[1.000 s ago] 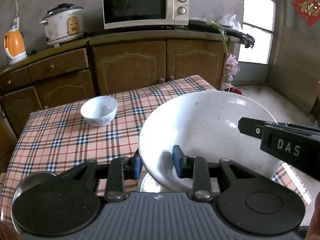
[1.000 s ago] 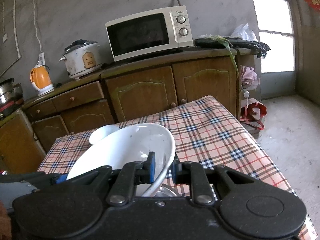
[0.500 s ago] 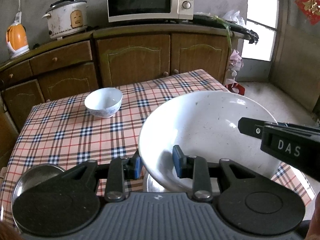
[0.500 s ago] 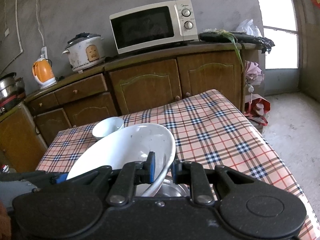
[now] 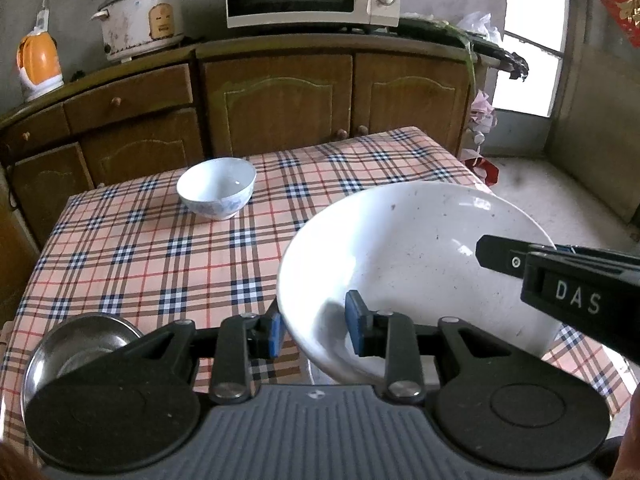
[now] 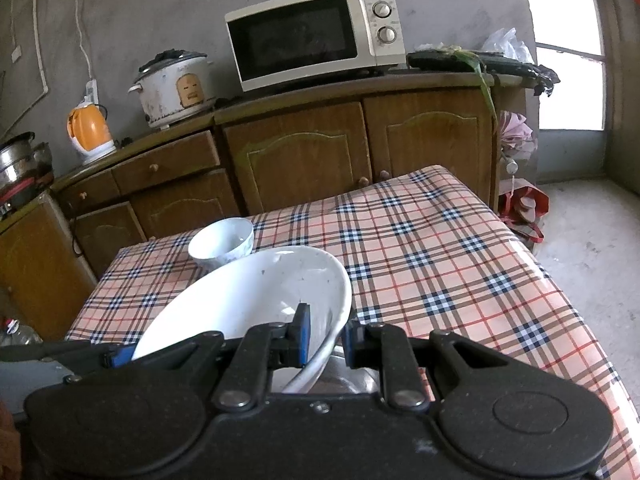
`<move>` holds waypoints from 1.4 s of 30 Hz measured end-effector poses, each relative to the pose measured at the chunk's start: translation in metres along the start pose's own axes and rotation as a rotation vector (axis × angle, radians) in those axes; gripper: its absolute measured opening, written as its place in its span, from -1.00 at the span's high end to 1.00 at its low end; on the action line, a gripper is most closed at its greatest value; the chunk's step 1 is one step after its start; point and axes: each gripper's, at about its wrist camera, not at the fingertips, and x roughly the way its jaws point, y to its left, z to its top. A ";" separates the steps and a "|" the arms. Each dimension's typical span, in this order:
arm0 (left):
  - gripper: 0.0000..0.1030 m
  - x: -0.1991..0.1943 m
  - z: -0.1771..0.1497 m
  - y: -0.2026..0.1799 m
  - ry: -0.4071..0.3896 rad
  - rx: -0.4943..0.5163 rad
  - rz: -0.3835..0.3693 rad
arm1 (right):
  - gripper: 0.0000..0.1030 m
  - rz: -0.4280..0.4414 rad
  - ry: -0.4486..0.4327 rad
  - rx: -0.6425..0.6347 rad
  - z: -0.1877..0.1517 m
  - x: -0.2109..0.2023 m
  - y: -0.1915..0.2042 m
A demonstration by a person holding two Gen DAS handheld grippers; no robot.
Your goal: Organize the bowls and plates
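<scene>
both tools (image 5: pixel 314 330) (image 6: pixel 324 334) clamping glossy white plate (image 5: pixel 412 264), round porcelain bowl (image 5: pixel 216 188)

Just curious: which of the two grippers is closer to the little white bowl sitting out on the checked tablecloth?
Left, I'd say, but only slightly. The left gripper and right gripper both clamp the big white plate's rim; the small bowl sits apart, beyond the plate's left side.
</scene>
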 end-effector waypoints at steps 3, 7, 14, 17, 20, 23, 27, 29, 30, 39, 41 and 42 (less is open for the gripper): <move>0.40 0.002 -0.001 0.002 0.006 -0.002 0.003 | 0.57 0.004 0.006 0.001 -0.002 0.003 0.001; 0.40 0.005 -0.003 0.004 0.014 -0.006 0.005 | 0.57 0.007 0.013 0.000 -0.004 0.007 0.001; 0.40 0.008 -0.003 0.005 0.022 -0.007 0.010 | 0.57 0.014 0.022 0.003 -0.005 0.013 0.000; 0.40 0.009 -0.004 0.006 0.026 -0.008 0.013 | 0.57 0.017 0.025 0.003 -0.006 0.015 0.001; 0.40 0.010 -0.005 0.007 0.032 -0.010 0.015 | 0.57 0.020 0.030 0.003 -0.008 0.016 0.001; 0.40 0.011 -0.006 0.009 0.035 -0.011 0.017 | 0.57 0.024 0.035 0.001 -0.009 0.018 0.002; 0.40 0.011 -0.007 0.011 0.039 -0.014 0.020 | 0.57 0.029 0.038 0.002 -0.011 0.019 0.003; 0.40 0.012 -0.007 0.011 0.041 -0.015 0.021 | 0.57 0.032 0.039 0.002 -0.012 0.020 0.002; 0.40 0.012 -0.007 0.011 0.041 -0.015 0.022 | 0.57 0.033 0.040 0.003 -0.012 0.020 0.002; 0.40 0.016 -0.010 0.012 0.050 -0.016 0.026 | 0.57 0.049 0.046 0.006 -0.014 0.025 0.000; 0.40 0.017 -0.010 0.013 0.054 -0.017 0.027 | 0.57 0.054 0.048 0.010 -0.015 0.026 0.000; 0.40 0.018 -0.011 0.013 0.055 -0.016 0.029 | 0.57 0.056 0.049 0.010 -0.016 0.027 0.000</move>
